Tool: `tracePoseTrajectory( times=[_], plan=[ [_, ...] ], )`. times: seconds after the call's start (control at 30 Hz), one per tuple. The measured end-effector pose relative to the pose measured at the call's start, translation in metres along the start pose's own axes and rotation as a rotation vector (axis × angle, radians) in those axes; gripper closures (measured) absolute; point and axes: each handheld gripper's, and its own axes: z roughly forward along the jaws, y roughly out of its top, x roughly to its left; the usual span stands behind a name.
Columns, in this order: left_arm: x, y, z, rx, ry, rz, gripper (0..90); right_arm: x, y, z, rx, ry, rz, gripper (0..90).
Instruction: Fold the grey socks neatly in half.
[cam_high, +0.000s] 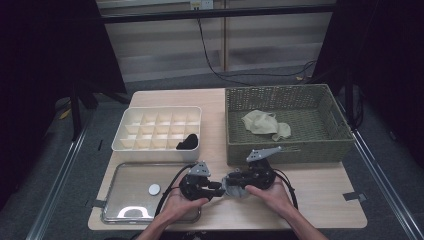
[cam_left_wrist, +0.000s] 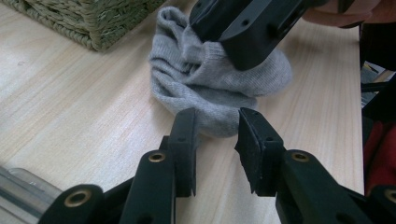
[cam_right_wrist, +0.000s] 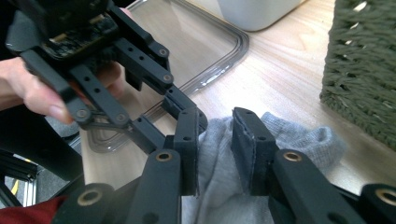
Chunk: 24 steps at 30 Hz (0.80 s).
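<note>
A crumpled grey sock (cam_high: 236, 185) lies on the wooden table near its front edge, between the two grippers. In the left gripper view the sock (cam_left_wrist: 210, 79) has its near end between the tips of my left gripper (cam_left_wrist: 217, 116), whose jaws stand apart without pressing it. My right gripper (cam_right_wrist: 215, 116) faces the left one. Its jaws straddle the sock (cam_right_wrist: 299, 140) with cloth between the pads and a gap on either side. In the high view the left gripper (cam_high: 219, 186) and the right gripper (cam_high: 231, 181) meet tip to tip over the sock.
A green wicker basket (cam_high: 287, 92) holding a pale cloth (cam_high: 265, 122) stands right behind the grippers. A white divided box (cam_high: 160, 109) with a black item (cam_high: 187, 142) in one cell sits at the back left. A metal tray (cam_high: 130, 175) with a small white disc (cam_high: 154, 189) lies at the front left.
</note>
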Motion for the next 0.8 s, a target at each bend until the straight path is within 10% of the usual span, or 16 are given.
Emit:
tracePoseTrajectory(
  times=[0.8],
  plan=[
    [-0.001,0.001,0.002,0.017,-0.022,-0.001,69.4,0.000,-0.021,0.011,0.104,0.010,0.011,79.5]
  ],
)
